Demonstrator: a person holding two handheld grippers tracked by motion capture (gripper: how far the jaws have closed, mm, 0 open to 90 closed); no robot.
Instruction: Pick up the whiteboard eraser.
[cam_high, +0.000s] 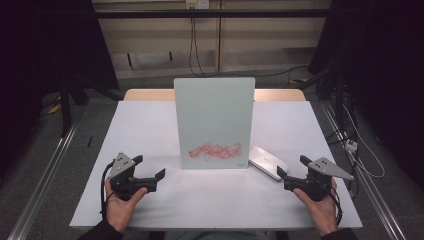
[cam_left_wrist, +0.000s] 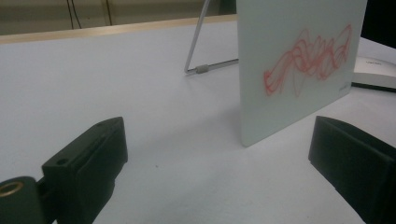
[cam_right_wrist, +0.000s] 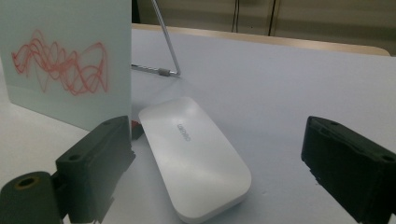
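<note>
Right gripper (cam_high: 290, 172) low over the white table (cam_high: 150, 130), held from below in the right hand (cam_high: 320, 207); jaws spread wide, nothing between the pads, tips aimed at the white eraser (cam_high: 268, 162); grey three-cornered plate on top, cable trailing back past the wrist.

White eraser lying flat just ahead of the right gripper's jaws, near but not touching; in the right gripper view, eraser (cam_right_wrist: 194, 154) set between the two black jaws and slightly toward the left one, long side running away from the camera, faint lettering on its top face; small dark and red edge showing at its far-left corner, too small to identify.

Small whiteboard (cam_high: 214, 122) standing nearly upright beyond and to the left of the right gripper, propped on a wire stand (cam_right_wrist: 166, 46) behind it; red scribble (cam_high: 215, 150) across the lower part of the board face; eraser's near end just beside the board's lower right corner, contact not discernible.

Left gripper (cam_high: 150, 170) also low over the table, cradled in the left hand (cam_high: 122, 200); jaws spread apart, empty; board ahead and to the right of it, well apart from the jaws; in the left gripper view, board (cam_left_wrist: 299, 60) rising over the right jaw, scribble (cam_left_wrist: 308, 58) plain on its face, wire stand (cam_left_wrist: 201, 42) behind, sliver of the eraser (cam_left_wrist: 373, 72) past the board's right edge.
</note>
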